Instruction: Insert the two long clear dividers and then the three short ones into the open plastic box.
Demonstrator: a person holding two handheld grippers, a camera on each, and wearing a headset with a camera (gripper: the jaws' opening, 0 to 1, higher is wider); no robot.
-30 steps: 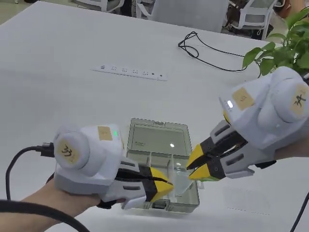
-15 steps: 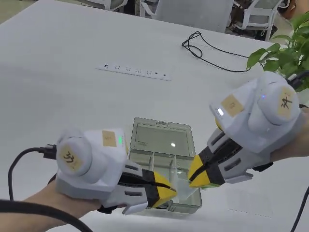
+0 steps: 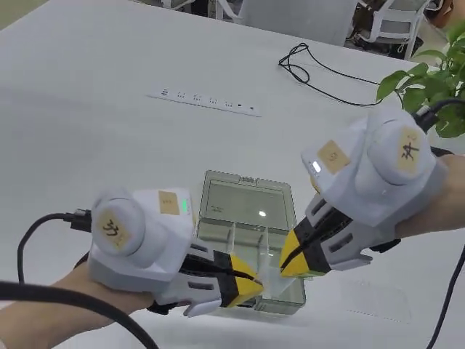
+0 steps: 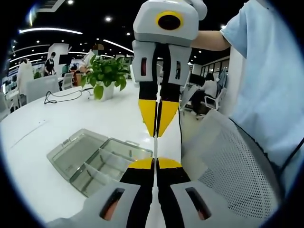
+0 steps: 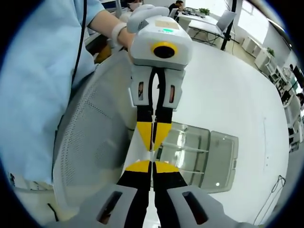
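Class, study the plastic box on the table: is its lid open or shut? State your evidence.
Open. The lid lies flat behind the box, whose tray and dividers are uncovered.

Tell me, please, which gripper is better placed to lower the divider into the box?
Probably the right gripper: it tilts down over the open box, pinching the clear divider; the left gripper lies flatter, gripping its other end.

The box [image 3: 247, 207] is glossy, grey-tinted clear plastic; the divider [image 3: 270, 281], clear plastic. The table [image 3: 94, 65] is smooth matt white. The left gripper [image 3: 257, 285] and right gripper [image 3: 284, 265] have smooth white plastic shells.
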